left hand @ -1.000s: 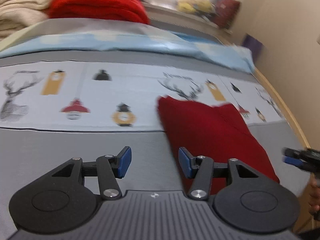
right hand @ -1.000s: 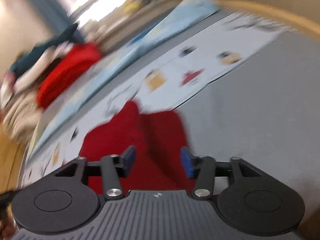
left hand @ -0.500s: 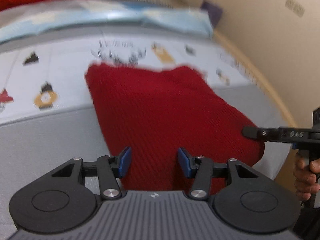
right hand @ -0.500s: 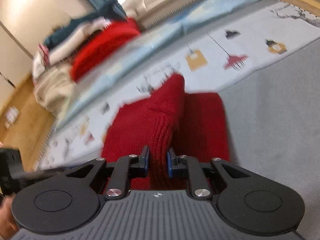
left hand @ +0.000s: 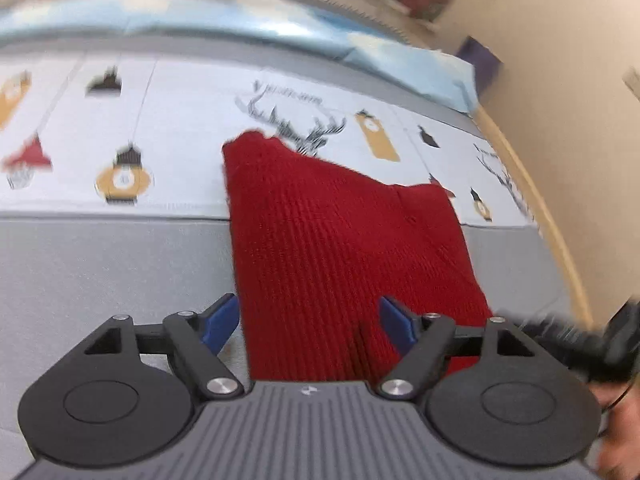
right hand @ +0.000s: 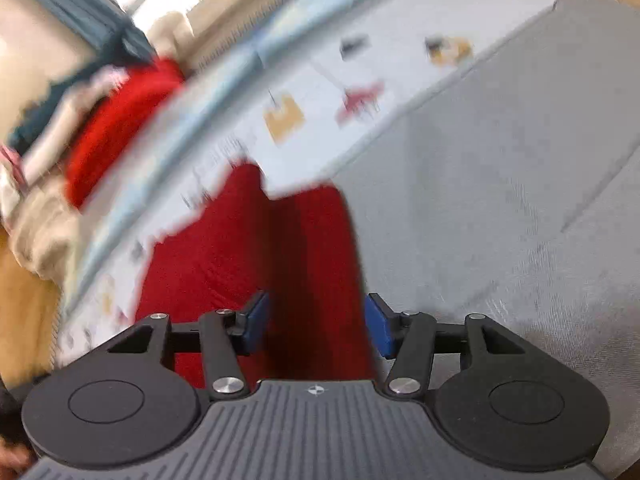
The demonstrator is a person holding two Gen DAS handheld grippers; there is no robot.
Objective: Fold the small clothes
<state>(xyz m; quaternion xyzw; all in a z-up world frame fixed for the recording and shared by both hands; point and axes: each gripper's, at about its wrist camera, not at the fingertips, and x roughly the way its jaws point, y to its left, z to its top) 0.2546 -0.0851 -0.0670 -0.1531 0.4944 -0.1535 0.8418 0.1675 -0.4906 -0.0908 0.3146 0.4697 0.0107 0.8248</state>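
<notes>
While both opening, left gripper [left hand: 310,322] and right gripper [right hand: 316,326] straddle red knit [left hand: 340,240].

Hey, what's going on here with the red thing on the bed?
A person is folding a small red knit garment on a bed with a grey and printed cover, holding a two-finger claw in each hand. The left claw is over the garment's near edge, its jaws opening with the knit between them but not pinched. The right claw is over the near right part, jaws also opening and gripping nothing. A stack of folded clothes sits at the far end.
</notes>
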